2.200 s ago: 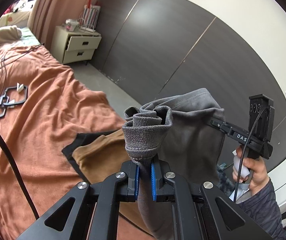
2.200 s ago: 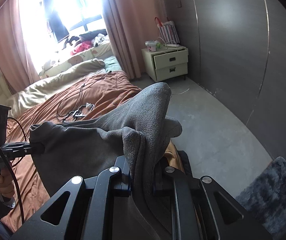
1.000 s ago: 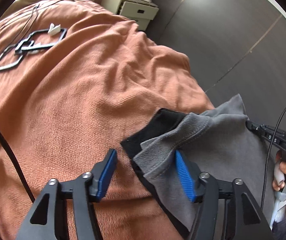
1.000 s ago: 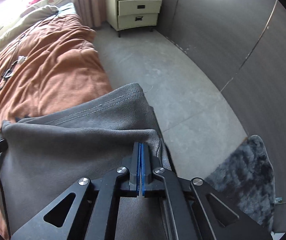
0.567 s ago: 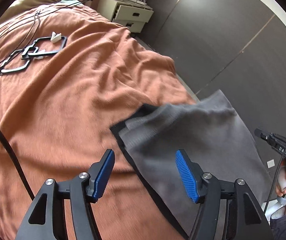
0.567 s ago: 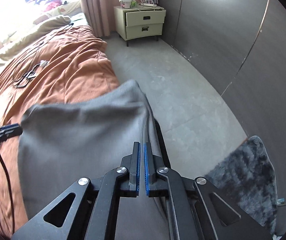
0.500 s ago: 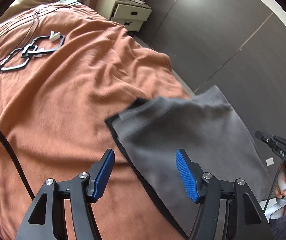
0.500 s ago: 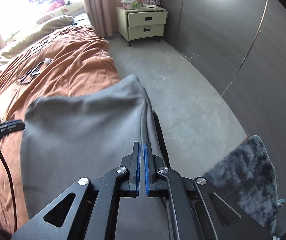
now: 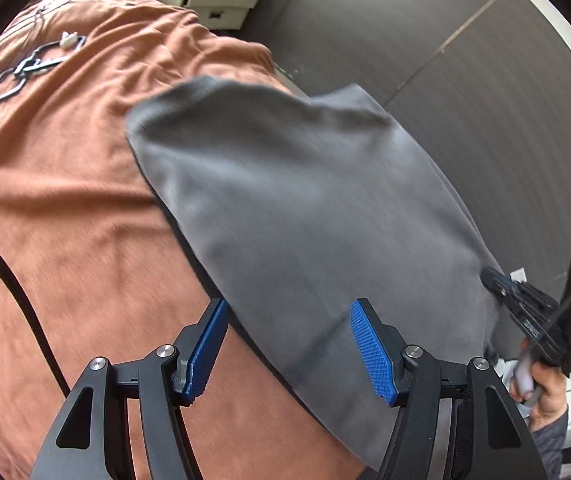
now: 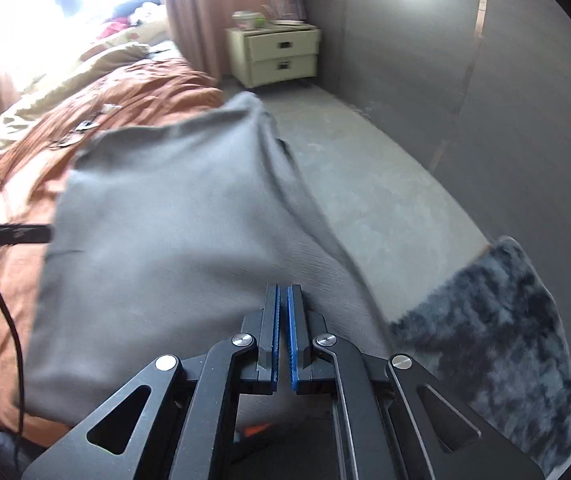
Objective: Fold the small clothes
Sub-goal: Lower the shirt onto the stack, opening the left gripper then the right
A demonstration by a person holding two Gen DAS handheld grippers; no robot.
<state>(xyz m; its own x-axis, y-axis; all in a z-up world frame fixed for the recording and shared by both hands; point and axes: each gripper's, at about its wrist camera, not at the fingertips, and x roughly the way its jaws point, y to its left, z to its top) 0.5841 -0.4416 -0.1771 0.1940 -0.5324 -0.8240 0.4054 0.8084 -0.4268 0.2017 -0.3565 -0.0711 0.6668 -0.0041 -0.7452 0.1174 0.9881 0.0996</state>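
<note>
Left gripper [image 9: 289, 346] let go of the gray cloth [image 9: 305, 200], jaws wide and empty now; right gripper [image 10: 283, 334] is pinched shut, apparently empty. Cloth's spread on the bed [image 9: 65, 200], so folding's next.

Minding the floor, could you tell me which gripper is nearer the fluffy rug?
Right. The right gripper is close by the rug; the left gripper hangs open over the bed, across the grey garment.
</note>
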